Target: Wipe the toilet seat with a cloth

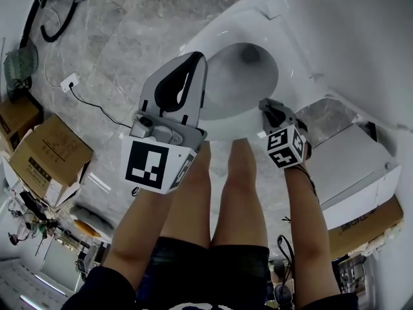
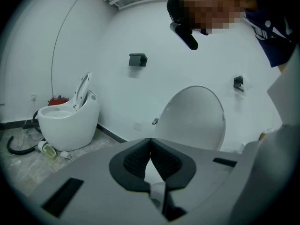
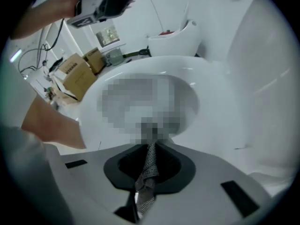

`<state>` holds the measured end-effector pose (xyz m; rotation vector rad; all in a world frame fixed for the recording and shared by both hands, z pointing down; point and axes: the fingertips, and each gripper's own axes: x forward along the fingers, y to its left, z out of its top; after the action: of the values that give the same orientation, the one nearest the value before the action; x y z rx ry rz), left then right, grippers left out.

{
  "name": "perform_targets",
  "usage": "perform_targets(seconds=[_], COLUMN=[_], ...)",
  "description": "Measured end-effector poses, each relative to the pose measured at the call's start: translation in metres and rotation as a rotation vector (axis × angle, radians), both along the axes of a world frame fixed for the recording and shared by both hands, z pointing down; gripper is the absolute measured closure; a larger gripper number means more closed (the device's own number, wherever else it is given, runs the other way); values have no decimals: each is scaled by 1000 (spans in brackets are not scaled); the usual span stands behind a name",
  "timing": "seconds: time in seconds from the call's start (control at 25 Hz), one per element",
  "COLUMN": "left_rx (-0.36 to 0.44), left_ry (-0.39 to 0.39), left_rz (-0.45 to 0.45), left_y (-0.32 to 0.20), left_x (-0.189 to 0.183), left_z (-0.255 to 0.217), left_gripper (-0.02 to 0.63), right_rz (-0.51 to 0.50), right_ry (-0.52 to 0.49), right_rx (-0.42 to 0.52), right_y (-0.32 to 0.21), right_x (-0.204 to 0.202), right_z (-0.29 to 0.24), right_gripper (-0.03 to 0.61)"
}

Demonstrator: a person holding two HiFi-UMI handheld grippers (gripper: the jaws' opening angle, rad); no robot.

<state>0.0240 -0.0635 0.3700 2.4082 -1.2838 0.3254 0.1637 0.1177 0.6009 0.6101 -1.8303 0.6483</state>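
Head view: the left tongs (image 1: 192, 63) are held over the left side of the toilet seat (image 1: 222, 131), and the right tongs (image 1: 268, 108) are down at its front right edge; can't tell if they actually touch it; cardboard boxes (image 1: 48, 157) sit on the floor off to the left. Left gripper view: the jaws are closed tip to tip with nothing between them; they point at the raised lid (image 2: 194, 118), with a second toilet (image 2: 65, 121) over by the wall. Right gripper view: the jaws are clamped on a grey cloth (image 3: 149, 165), which bunches up between the pads; they aim across the white seat towards the bowl (image 3: 140, 107), right at its near edge.
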Motion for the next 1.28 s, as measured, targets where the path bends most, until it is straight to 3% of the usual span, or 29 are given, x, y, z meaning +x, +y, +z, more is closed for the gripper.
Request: perform_targets(seconds=[0.16,0.24,0.4,0.56,0.68,0.8,0.92,1.16,1.28], left_rx=[2,3,10,20,19,21,22,23,24], left_ry=[4,8,15,15,17,14,12,15,19], left_rz=[-4,-8,-14,-15,-11,2,10,4,-3], left_y=[10,14,22,26,29,35,40,44,46], left_x=[0,2,6,11,17,24,28,30,31], left_z=[0,0,-5,-9,-8,-9,-11,-11,-10], left_gripper=[595,595,595,595,595,595,595,595,595], right_rz=[-52,-42,67,171,138,34,8,42,118], right_ry=[133,122,31,-142,-267,-287,-237,-2,-34], right_rx=[251,295,248,136,42,37,99,315,302], right_y=[-63,-69,-29,27,53,60,46,-19,-16], right_x=[65,76,67,11,-43,-54,-20,79,81], right_z=[-20,-26,-25,-18,-15,-16,-16,-26,-28], right_gripper=[520,520,522,522,522,521,521,520,520])
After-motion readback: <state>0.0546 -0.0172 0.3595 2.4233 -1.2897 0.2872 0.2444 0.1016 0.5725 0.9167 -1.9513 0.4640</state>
